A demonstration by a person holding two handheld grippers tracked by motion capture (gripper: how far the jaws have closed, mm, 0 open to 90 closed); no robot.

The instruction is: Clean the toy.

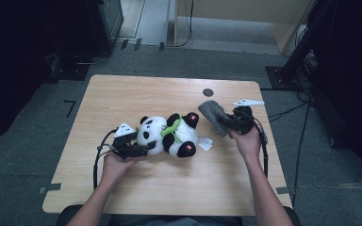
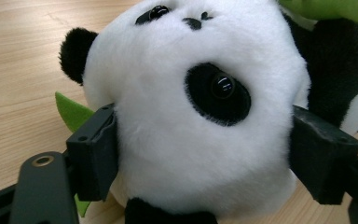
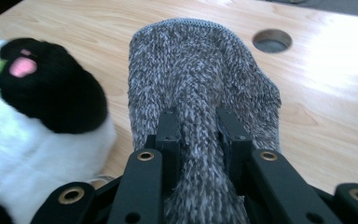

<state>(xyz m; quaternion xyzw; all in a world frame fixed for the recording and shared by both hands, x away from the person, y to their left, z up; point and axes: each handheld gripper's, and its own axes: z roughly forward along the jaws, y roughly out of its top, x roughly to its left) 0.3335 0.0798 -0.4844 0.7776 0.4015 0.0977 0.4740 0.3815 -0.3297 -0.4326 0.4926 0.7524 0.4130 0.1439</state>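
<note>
- Here, at the near edge of the wooden table (image 1: pixel 169 188), a two-jaw tool is held in each of a person's hands.
- The head of a plush panda (image 1: pixel 169 135), laid on its back at mid-table, is clamped between the jaws of the left gripper (image 1: pixel 139 149); in the left gripper view, white fur (image 2: pixel 186 140) is seen bulging between both jaws.
- A grey knitted sock (image 3: pixel 200 93) is pinched at its narrow end by the right gripper (image 1: pixel 226 121), jaws closed on the knit; its open cuff is pointed toward the panda's raised foot (image 3: pixel 51 88).
- Farther back, a round cable hole (image 1: pixel 208 92) is seen in the tabletop.
- A slip is judged possible: the soft head could be squeezed out of the hold, or the limp cuff could be folded shut before it is drawn over the paw.
</note>
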